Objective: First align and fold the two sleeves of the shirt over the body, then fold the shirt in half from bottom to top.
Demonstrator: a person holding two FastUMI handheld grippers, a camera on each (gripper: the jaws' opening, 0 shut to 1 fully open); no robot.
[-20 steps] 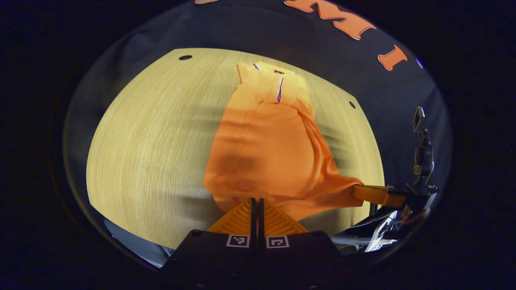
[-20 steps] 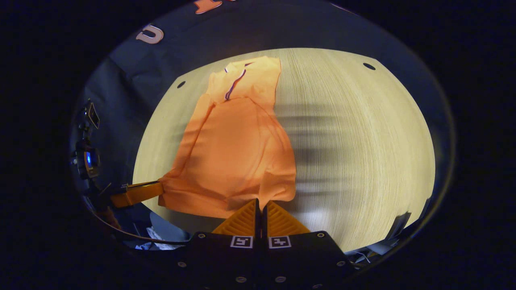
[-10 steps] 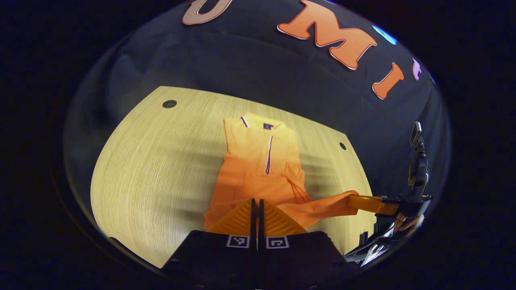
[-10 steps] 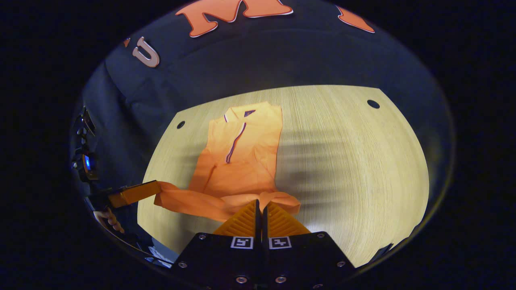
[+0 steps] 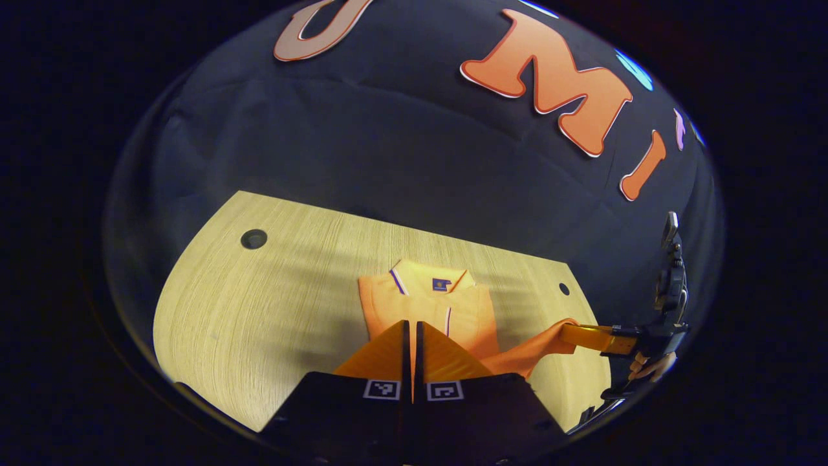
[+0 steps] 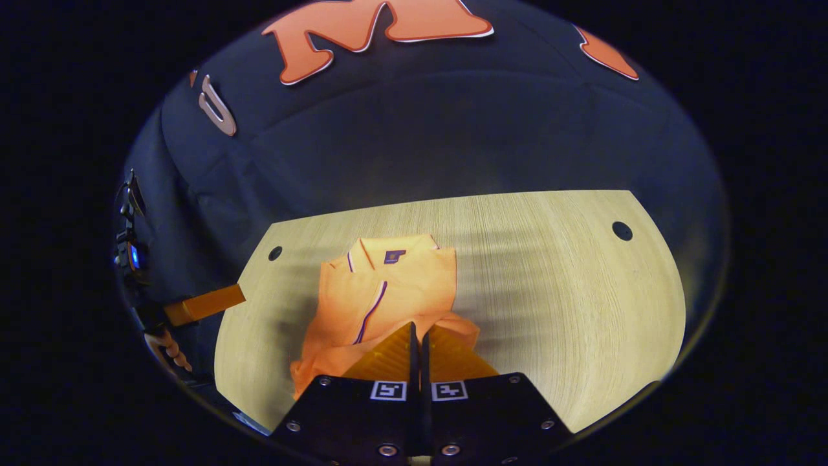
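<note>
the shirt (image 6: 388, 285) lay near the table's (image 6: 569, 285) far edge. left gripper (image 5: 410, 336) and right gripper (image 6: 417, 340) each pinched a hem corner, jaws pressed together. the cloth looked light and limp, best held at corners.

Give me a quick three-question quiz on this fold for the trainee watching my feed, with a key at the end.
1. True or false: the left gripper is open above the shirt.
2. Which end of the shirt lies flat on the table, farthest from the grippers? A. the hem B. the collar C. a cuff
3. Fill in: in the left gripper view, the right gripper shows at the right, holding a lifted part of the ____.

Key:
1. False. Its fingers are closed, with shirt fabric at them.
2. B. The collar and placket lie flat at the far end.
3. Shirt. The fabric rises off the table to that gripper.
</note>
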